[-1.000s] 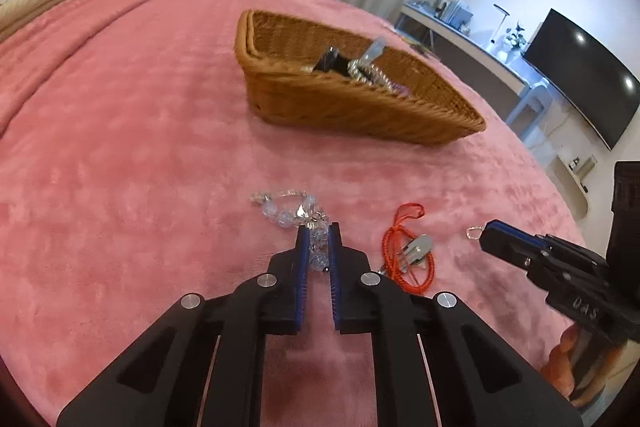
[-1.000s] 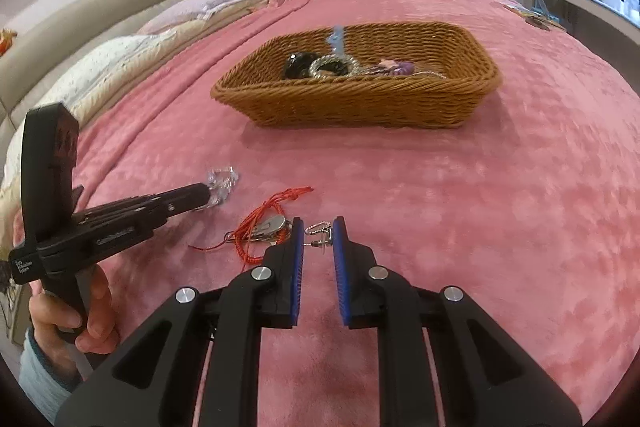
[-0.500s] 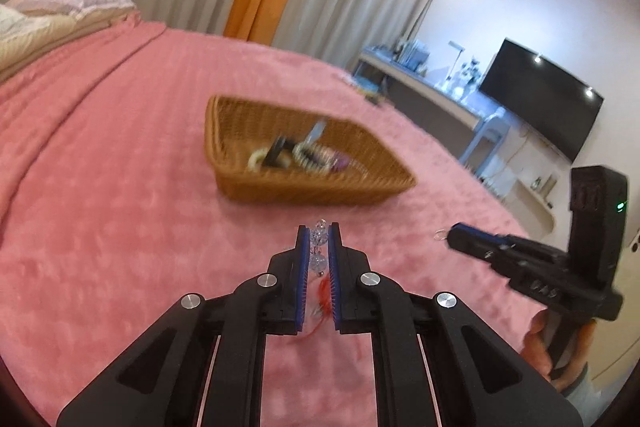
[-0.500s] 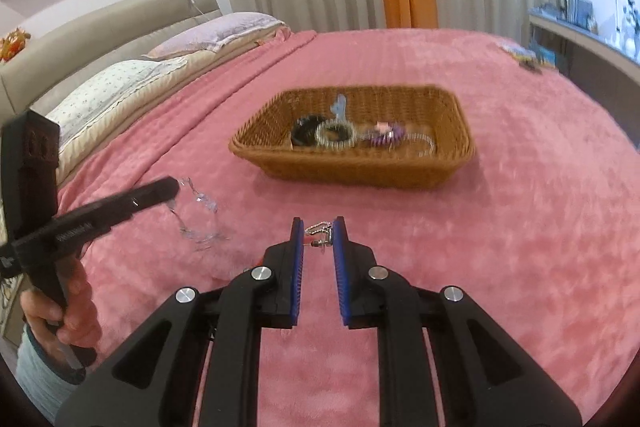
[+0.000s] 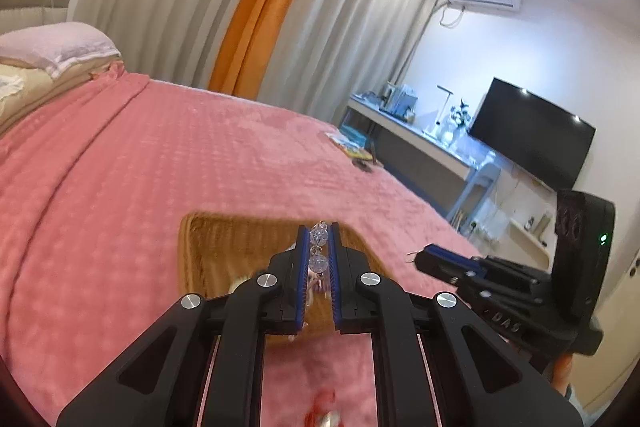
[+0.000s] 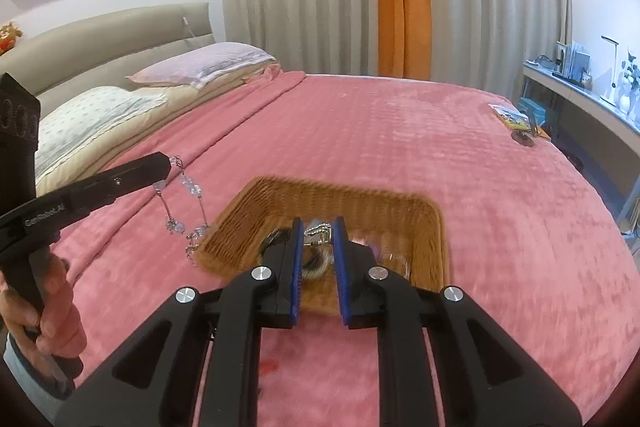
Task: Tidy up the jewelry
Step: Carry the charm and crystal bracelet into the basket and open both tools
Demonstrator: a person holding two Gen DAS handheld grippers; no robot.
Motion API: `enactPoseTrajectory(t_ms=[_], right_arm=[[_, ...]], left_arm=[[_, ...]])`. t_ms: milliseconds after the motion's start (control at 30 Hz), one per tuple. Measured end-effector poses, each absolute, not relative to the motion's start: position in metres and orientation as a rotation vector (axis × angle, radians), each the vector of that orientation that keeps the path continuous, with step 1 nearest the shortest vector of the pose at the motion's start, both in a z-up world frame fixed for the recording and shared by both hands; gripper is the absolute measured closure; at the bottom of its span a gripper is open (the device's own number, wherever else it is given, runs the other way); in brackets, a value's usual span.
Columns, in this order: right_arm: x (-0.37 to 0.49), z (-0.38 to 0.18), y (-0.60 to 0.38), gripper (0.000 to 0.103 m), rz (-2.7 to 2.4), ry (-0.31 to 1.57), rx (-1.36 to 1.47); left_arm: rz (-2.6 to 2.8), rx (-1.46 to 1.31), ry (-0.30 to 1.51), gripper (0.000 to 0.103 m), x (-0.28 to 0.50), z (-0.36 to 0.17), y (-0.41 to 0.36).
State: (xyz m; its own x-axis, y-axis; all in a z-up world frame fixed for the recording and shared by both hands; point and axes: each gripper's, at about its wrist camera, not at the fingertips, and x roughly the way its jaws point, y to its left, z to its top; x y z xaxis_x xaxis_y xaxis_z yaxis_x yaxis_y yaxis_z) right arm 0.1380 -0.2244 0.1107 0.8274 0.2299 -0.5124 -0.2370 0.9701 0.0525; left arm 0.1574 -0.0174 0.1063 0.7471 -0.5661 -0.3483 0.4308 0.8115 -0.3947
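Two tongs carry jewelry toward the wicker basket (image 6: 424, 223) just ahead: left tongs (image 5: 319, 259) clamped on a crystal bracelet (image 6: 184, 195), right tongs (image 6: 316, 251) clamped on a small metal clasp (image 6: 318, 229). Next: position over basket, release.

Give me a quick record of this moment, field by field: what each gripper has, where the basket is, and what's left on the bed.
left gripper: shut on a clear bead bracelet, which dangles in the air beside the basket
right gripper: shut on a small silver chain, held over the basket
basket: wicker, on the pink blanket, some jewelry already inside
left on the bed: a red cord piece, blurred, near the left gripper's base
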Motion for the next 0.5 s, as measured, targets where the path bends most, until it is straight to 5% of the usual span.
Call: enactPoseTrajectory(t_ms=[500], right_arm=[[0.265,0.010,-0.241,0.090,0.209,0.746,0.125]], left_arm=[[-0.546,-0.308,0.584,0.096,0.253,0.036,-0.035]])
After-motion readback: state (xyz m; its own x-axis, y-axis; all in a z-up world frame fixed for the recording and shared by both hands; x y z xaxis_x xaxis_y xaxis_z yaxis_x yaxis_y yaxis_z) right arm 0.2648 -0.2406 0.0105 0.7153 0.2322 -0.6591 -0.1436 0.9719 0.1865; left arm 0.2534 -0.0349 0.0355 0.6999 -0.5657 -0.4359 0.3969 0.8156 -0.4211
